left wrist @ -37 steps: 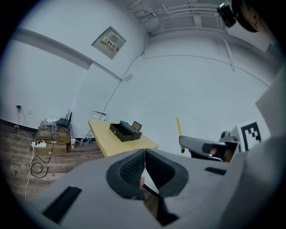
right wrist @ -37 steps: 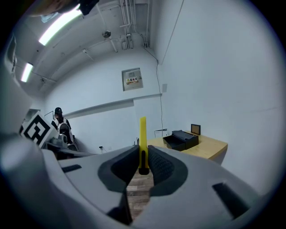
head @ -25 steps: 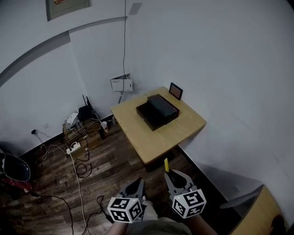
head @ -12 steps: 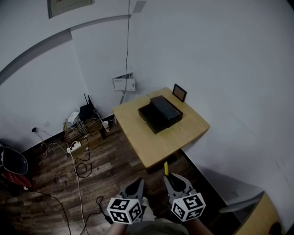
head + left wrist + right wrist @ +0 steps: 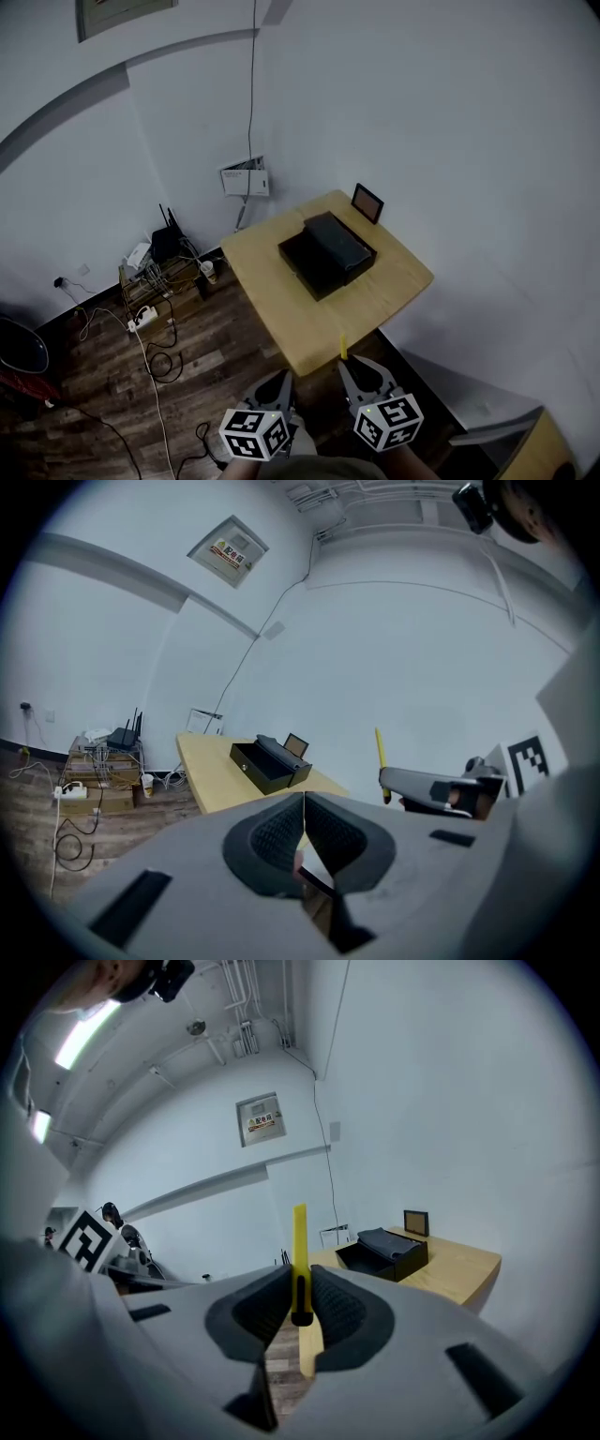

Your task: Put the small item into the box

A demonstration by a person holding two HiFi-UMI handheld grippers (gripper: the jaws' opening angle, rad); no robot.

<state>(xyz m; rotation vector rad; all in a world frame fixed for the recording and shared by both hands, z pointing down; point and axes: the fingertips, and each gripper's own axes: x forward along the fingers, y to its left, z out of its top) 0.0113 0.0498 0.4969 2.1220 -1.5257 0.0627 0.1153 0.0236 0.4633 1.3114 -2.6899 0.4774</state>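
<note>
Two grippers before one table [image 5: 309,323], left gripper [image 5: 304,808] pressed together, right gripper [image 5: 301,1288] pinching one yellow stick [image 5: 299,1241], one black box [image 5: 326,253] mid-table, pad contact shown only by right gripper view.

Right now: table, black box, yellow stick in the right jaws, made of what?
Table: light wood or laminate, pale matte top.
Black box: matte black, card or plastic, can't tell.
Yellow stick: probably plastic, smooth uniform colour, black slider.

Left gripper's [image 5: 304,797] fingers [image 5: 272,841] meet; black box [image 5: 268,766] sits on table [image 5: 208,772].
</note>
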